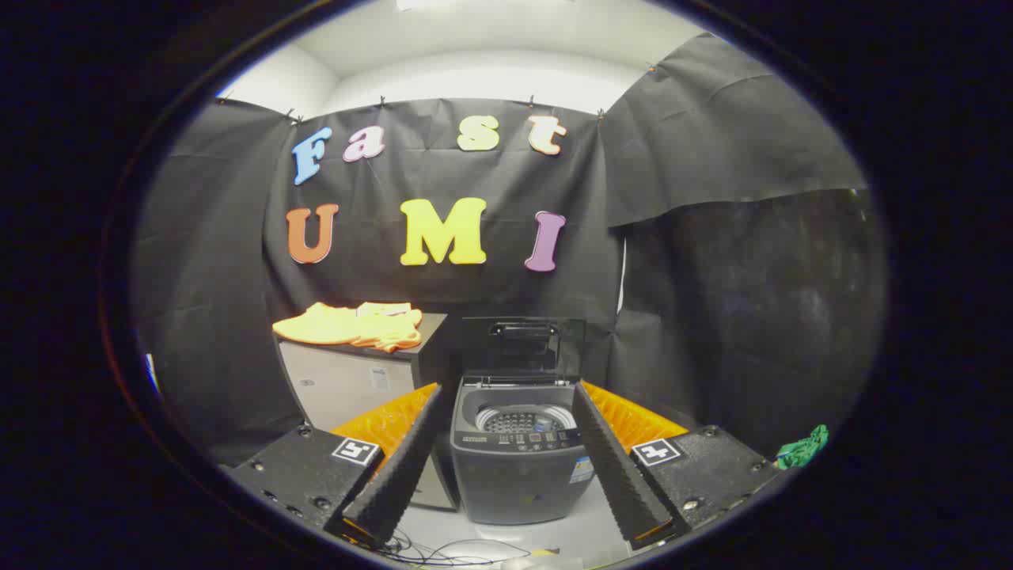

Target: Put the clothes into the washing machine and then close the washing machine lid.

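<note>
A small grey top-loading washing machine stands on the floor straight ahead, framed between my two fingers. Its lid is raised upright at the back, and the perforated drum shows inside. An orange piece of clothing lies spread flat on top of a low cabinet, to the left of the machine and beyond my left finger. My gripper is open, fingers wide apart with nothing between them, still well short of the machine and the clothing.
Black cloth walls close the booth behind and on both sides. A green bundle lies low by the right wall. Cables trail across the pale floor in front of the machine.
</note>
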The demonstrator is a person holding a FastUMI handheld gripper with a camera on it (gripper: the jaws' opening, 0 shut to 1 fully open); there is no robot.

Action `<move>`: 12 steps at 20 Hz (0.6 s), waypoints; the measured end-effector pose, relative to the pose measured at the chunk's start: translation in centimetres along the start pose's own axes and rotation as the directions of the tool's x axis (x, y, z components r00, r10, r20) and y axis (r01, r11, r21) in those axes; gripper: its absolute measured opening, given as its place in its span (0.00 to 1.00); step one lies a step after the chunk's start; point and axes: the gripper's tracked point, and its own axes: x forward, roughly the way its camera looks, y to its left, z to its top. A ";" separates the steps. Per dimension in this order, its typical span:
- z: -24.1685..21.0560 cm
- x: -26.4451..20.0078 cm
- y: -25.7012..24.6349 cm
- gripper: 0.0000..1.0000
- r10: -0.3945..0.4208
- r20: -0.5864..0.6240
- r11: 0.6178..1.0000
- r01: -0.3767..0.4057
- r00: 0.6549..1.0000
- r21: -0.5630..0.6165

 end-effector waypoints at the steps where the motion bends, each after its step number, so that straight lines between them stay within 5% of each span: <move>1: -0.1 -0.1 -0.1 1.00 -0.002 -0.001 1.000 0.002 1.000 0.001; 12: -0.6 -2.3 0.6 1.00 -0.008 -0.024 1.000 0.008 1.000 -0.010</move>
